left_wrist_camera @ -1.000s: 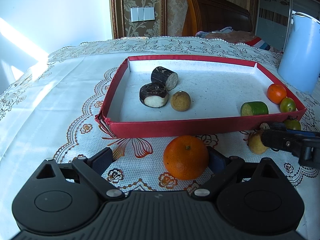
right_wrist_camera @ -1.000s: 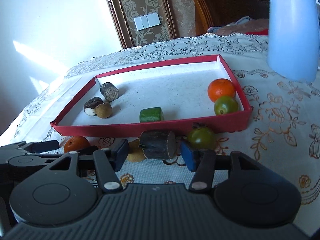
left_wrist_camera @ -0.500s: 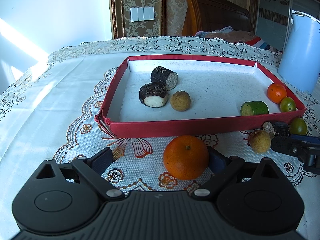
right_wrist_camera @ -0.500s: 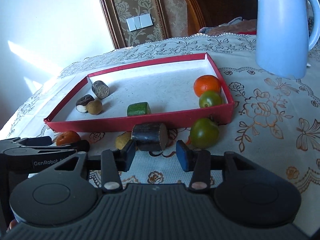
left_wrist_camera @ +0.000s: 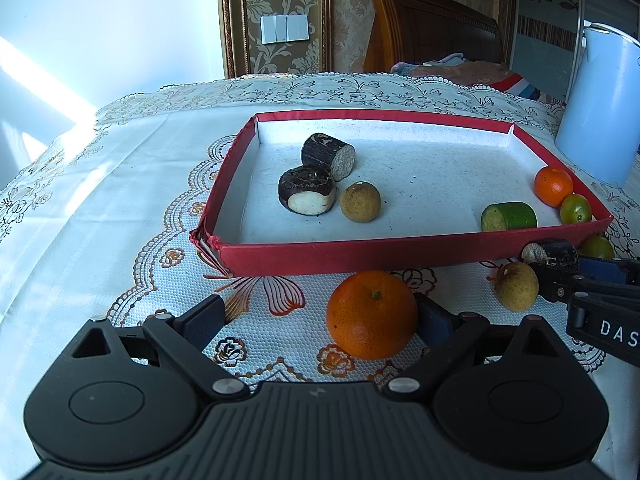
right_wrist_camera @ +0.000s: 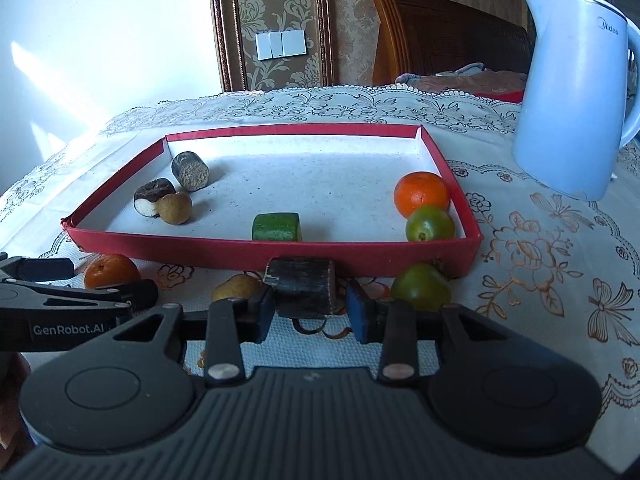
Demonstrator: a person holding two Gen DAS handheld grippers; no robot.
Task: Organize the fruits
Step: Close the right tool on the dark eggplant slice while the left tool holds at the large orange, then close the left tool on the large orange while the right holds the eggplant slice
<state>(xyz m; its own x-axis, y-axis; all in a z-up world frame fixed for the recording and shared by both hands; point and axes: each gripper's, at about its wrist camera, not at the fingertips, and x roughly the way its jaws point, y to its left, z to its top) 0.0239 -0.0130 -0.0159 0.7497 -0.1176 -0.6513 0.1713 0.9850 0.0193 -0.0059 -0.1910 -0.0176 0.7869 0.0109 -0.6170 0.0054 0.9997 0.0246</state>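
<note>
A red tray (left_wrist_camera: 400, 250) holds two dark cut pieces (left_wrist_camera: 308, 194), a tan round fruit (left_wrist_camera: 360, 202), a green cut piece (right_wrist_camera: 277, 227), a small orange (right_wrist_camera: 422, 194) and a green fruit (right_wrist_camera: 430, 223). My left gripper (left_wrist_camera: 318, 314) is open on the cloth, and a large orange (left_wrist_camera: 372, 316) sits between its fingers, against the right one. My right gripper (right_wrist_camera: 311, 311) is closing around a dark cylinder piece (right_wrist_camera: 304, 292). The left pad meets the piece; a gap remains at the right pad. A tan fruit (right_wrist_camera: 236, 287) and a green fruit (right_wrist_camera: 420, 286) flank it.
A pale blue kettle (right_wrist_camera: 576, 92) stands at the back right of the table. The lace tablecloth (left_wrist_camera: 120, 184) spreads left of the tray. A wooden headboard (right_wrist_camera: 440, 44) and a wall switch (right_wrist_camera: 280, 44) lie beyond the table.
The right gripper has rolled level and shifted, and its fingers have drawn in around the dark cylinder. The left gripper and the large orange have not moved.
</note>
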